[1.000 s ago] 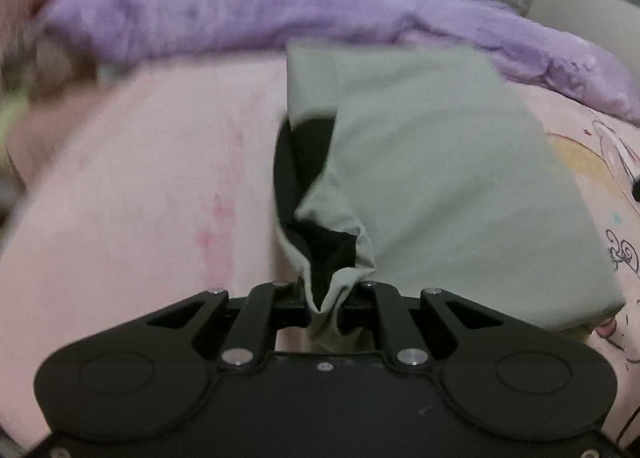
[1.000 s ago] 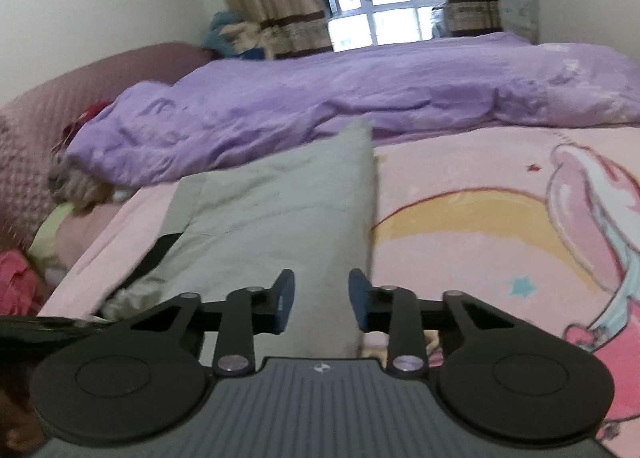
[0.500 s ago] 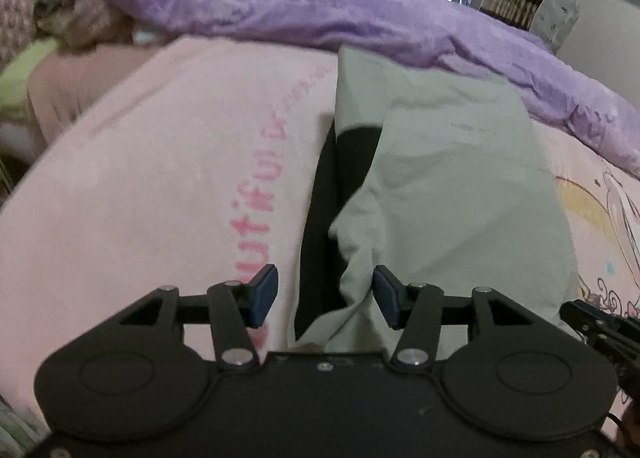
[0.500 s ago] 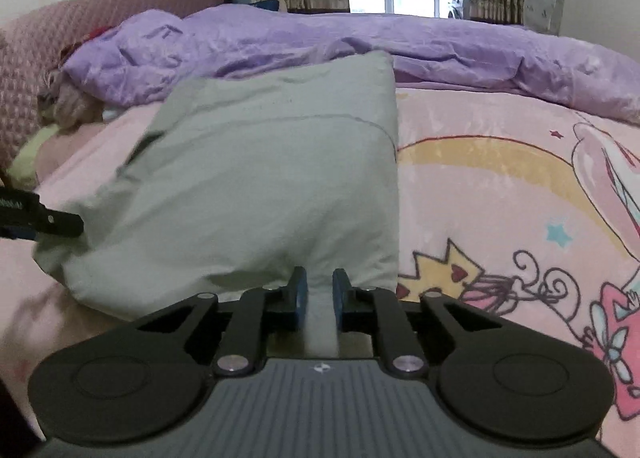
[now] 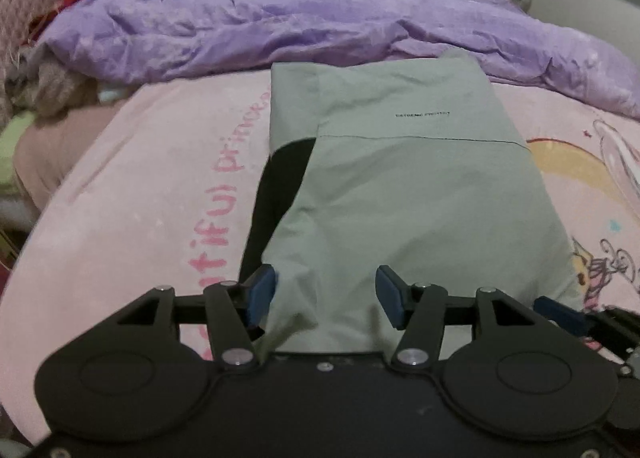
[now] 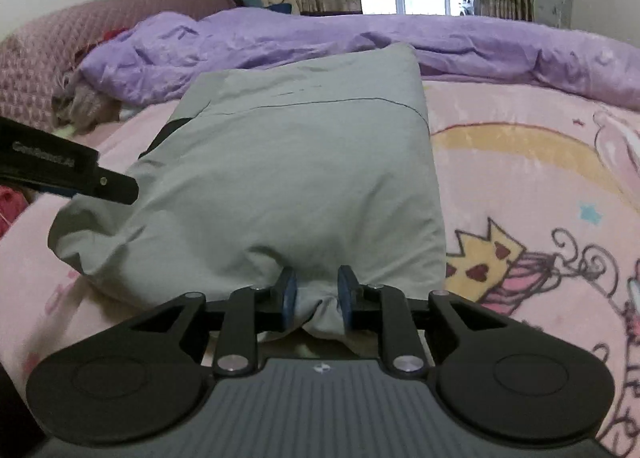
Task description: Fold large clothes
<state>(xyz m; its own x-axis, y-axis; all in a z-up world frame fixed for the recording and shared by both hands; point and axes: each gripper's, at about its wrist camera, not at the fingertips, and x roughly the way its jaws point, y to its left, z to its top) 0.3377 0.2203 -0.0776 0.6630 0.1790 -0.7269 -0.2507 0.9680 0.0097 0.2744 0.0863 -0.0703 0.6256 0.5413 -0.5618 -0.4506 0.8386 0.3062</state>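
**Fold status: garment folded to a compact rectangle, near edge not yet released on both sides**

The grey-green garment (image 5: 404, 193) lies on the pink bed sheet (image 5: 132, 201), filling the centre of both views, with its far edge touching the purple duvet (image 5: 280, 29) in the upper part of the frame. It already forms a narrow rectangle with layers stacked. A black inner panel (image 5: 276, 193) shows along its left edge, left of centre in the left wrist view, so that side is not squared up. The near edge is puffed and rumpled rather than flat.

Left claw (image 5: 326, 292): released, jaws opening. Cloth lies between the pads but is not pinched.

Right claw (image 6: 316, 294): grasping a bunched tuck of the garment's near edge at the lower centre of its view, jaws opening, pads against the cloth on both sides.

Judgement: the main folds appear complete. Remaining work appears to be releasing the right corner, flattening the near edge, tucking the black panel under, and possibly one further fold to shorten the rectangle.
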